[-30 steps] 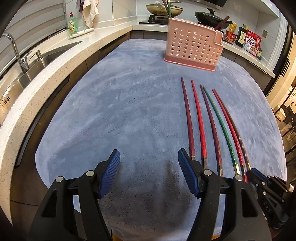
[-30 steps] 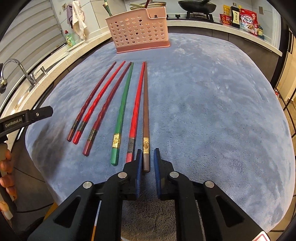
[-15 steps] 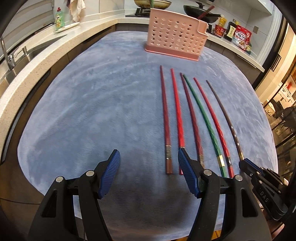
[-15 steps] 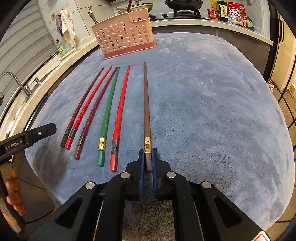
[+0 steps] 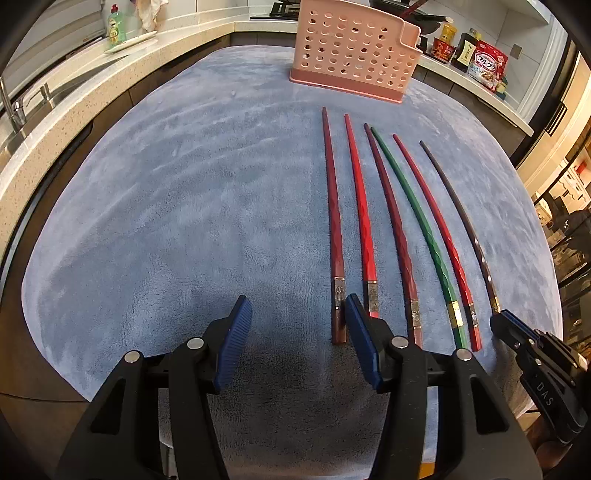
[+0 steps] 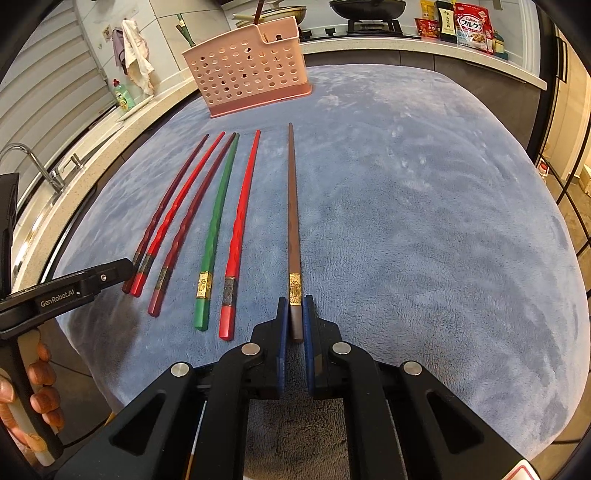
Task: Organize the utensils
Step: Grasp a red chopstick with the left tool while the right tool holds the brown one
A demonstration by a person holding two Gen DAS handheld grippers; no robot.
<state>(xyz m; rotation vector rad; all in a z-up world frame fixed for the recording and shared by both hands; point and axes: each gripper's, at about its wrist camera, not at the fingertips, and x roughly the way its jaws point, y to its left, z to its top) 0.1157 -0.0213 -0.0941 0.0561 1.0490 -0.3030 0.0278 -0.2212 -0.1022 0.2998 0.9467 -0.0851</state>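
Observation:
Several chopsticks lie side by side on a blue-grey mat [image 5: 184, 206]: dark red, red, maroon, green [image 6: 216, 221] and red ones. My right gripper [image 6: 295, 314] is shut on the thick end of a brown chopstick [image 6: 293, 221], held a little apart to the right of the row; it also shows in the left wrist view [image 5: 465, 221]. My left gripper [image 5: 297, 314] is open and empty, its right finger by the ends of the leftmost dark red chopstick [image 5: 334, 221] and the red one beside it. A pink perforated utensil holder [image 5: 354, 48] stands at the mat's far edge.
A stone counter with a sink and tap [image 6: 40, 166] runs along the left. A stove with pans [image 6: 365, 7] and food packets [image 6: 469, 22] sit on the back counter. A dish soap bottle [image 5: 117, 27] stands by the sink.
My right gripper has lifted the brown chopstick and drawn it rightward away from the row. My left gripper has moved forward and right toward the leftmost chopsticks, staying open.

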